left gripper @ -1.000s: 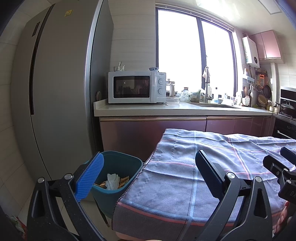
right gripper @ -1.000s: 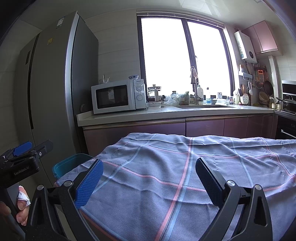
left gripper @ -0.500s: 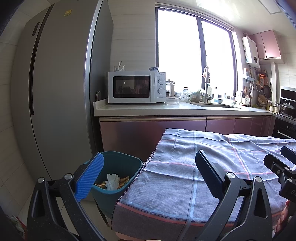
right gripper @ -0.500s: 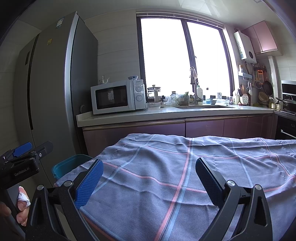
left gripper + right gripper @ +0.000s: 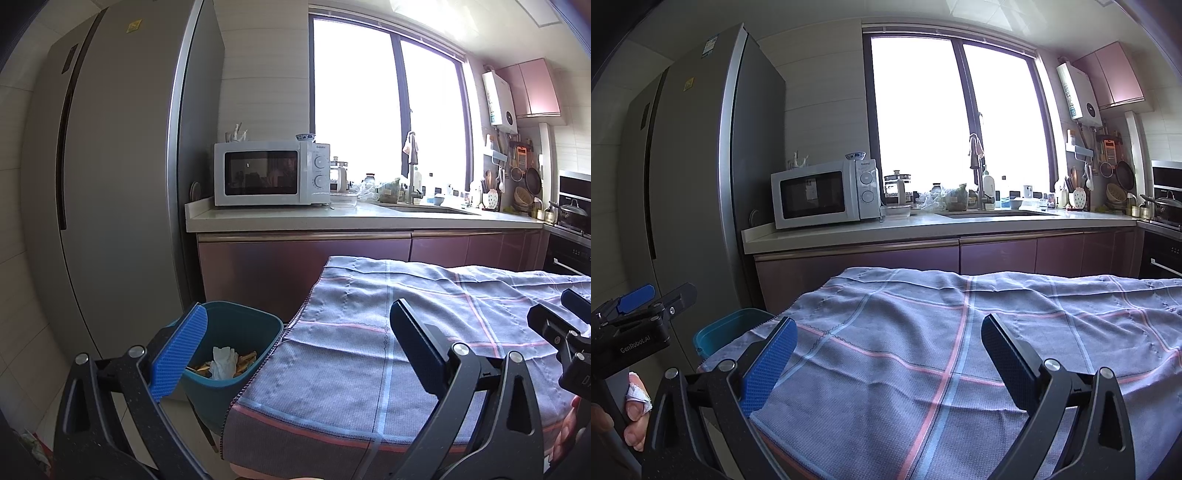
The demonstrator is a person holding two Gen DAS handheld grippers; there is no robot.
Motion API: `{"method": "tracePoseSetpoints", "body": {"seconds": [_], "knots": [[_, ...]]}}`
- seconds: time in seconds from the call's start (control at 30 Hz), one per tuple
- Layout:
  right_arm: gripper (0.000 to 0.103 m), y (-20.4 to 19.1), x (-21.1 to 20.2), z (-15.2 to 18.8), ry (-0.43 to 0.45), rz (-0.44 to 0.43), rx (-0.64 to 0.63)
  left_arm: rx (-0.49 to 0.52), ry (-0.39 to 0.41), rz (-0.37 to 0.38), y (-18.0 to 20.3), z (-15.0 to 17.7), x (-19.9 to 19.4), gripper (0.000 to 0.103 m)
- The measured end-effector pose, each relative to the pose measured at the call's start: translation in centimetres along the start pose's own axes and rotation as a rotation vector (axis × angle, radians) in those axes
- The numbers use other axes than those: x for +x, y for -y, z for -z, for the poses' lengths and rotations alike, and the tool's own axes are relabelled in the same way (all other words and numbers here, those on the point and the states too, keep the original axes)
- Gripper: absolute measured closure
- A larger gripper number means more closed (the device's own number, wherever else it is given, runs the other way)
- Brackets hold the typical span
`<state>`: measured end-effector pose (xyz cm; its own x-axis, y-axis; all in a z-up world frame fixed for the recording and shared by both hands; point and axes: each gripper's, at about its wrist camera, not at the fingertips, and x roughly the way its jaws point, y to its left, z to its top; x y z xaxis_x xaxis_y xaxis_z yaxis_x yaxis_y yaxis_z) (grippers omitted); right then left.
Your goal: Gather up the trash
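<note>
Landmark is the table (image 5: 1015, 332) under a checked cloth (image 5: 369, 362). Behind it and off its left end stands the fridge (image 5: 110, 184), with two stickers near the top, too small to read. Behind the table on the counter is the microwave (image 5: 271, 173), brand print above the dials blurred. The bin (image 5: 240, 332) sits just off the table's left edge, tissue (image 5: 223, 363) and brownish scraps (image 5: 245, 360) inside (trash already collected there). No loose trash shows on the cloth.

Left gripper (image 5: 295, 354) hangs over the table's left edge beside the bin, jaws spread, holding nothing. Right gripper (image 5: 888, 362) hangs over the table's middle, jaws likewise spread and empty.

Judgement: the task looks at or near its end. Next move would call for a check for leftover pieces, else pulling away.

Readable: "GenRobot.AI" on the left gripper's body in the right wrist view.
</note>
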<state>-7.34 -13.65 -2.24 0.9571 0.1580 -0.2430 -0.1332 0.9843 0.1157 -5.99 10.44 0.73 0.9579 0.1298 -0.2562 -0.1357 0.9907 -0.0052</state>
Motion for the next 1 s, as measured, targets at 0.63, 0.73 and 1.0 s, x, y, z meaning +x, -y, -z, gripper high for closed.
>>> {"method": "tracePoseSetpoints", "body": {"seconds": [0.63,0.73,1.0], "knots": [[0.007,0.13,0.12,-0.04,0.0,0.005,0.005,0.013,-0.002,0.005,0.31,0.09,0.44,0.006],[0.007,0.16,0.2,0.01,-0.002,0.008,0.007,0.013,-0.004,0.007,0.32,0.21,0.6,0.005],[0.007,0.22,0.22,0.15,-0.004,0.01,0.01,0.018,-0.005,0.01,0.67,0.28,0.81,0.006]]}}
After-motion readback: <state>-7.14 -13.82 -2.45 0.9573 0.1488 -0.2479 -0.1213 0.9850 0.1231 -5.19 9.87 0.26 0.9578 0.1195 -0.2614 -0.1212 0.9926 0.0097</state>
